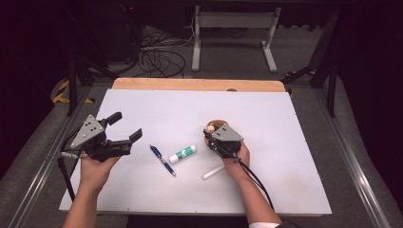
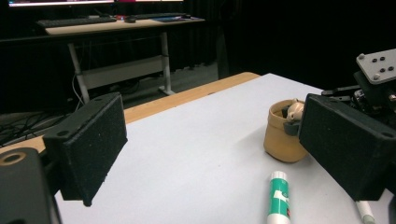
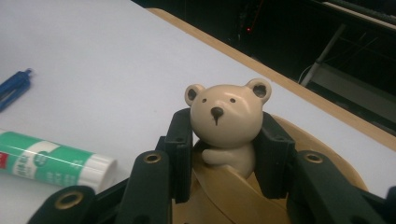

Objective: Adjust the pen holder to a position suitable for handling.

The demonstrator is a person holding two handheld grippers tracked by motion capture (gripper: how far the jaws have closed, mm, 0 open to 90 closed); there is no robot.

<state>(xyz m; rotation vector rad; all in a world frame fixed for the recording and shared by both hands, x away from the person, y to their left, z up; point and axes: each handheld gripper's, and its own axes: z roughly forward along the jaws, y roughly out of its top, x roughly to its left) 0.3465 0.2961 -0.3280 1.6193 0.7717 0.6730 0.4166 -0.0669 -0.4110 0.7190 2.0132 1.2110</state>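
A: Right hand-held gripper — clamped on the bear, 1 black jaw against each side of the head. Bear upright, facing the right gripper view, sitting at the mouth of the tan cup.

B: Same from the high view: right hand-held gripper over the cup, bear just visible at the rim. And the left?

A: Left hand-held gripper — wide, nothing between the jaws. Held above the left part of the surface, well apart from the cup, tilted toward the middle.

B: In the left gripper view, 2 jaws far apart, white surface between them. Cup standing upright beyond the right jaw, bear poking out at the top.

A: Between the 2 hands, on the surface: blue pen, then glue stick just beside it, green and white with a white cap. Near the right hand, a white marker lying flat.

B: Glue stick close to the cup in the right gripper view, pen farther off.
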